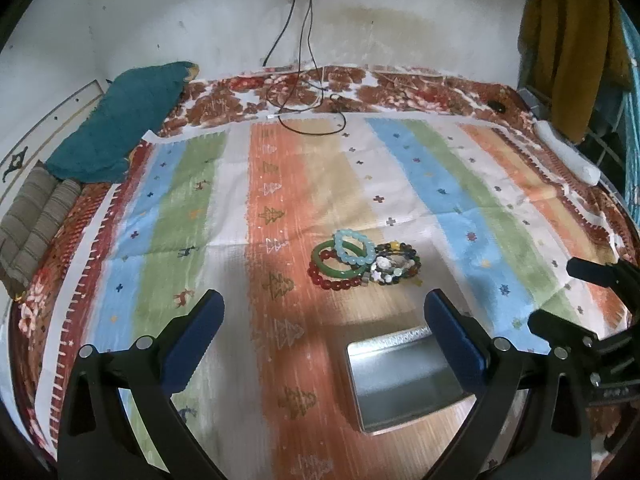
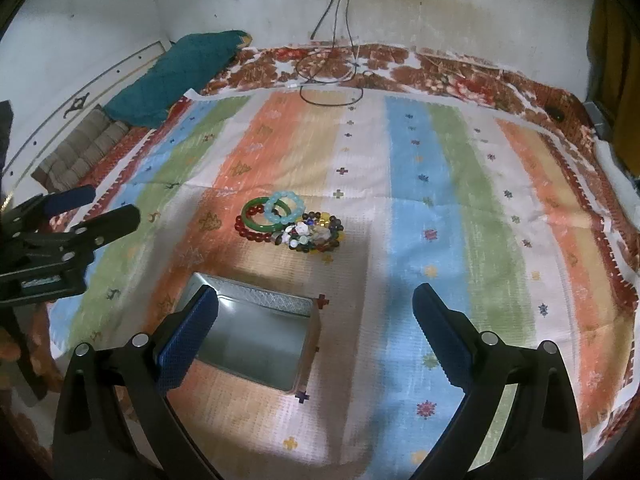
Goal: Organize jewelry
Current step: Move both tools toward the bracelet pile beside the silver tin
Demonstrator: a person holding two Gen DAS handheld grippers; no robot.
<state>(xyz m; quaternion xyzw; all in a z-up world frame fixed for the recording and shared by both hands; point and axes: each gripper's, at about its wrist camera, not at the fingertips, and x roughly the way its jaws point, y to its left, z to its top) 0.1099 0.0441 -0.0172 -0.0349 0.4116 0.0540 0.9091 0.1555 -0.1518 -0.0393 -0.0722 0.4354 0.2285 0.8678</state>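
A pile of bracelets lies on the striped cloth: a green bangle, a red bead bracelet, a pale blue bead bracelet and dark mixed-bead ones. The pile also shows in the right wrist view. An open empty metal tin lies nearer than the pile, also in the right wrist view. My left gripper is open and empty, held above the cloth short of the pile. My right gripper is open and empty, over the tin's right side.
The striped cloth covers a bed with a floral sheet. A teal blanket and a striped cushion lie at the left. Black cables hang from the wall onto the bed. A white roll lies at the right edge.
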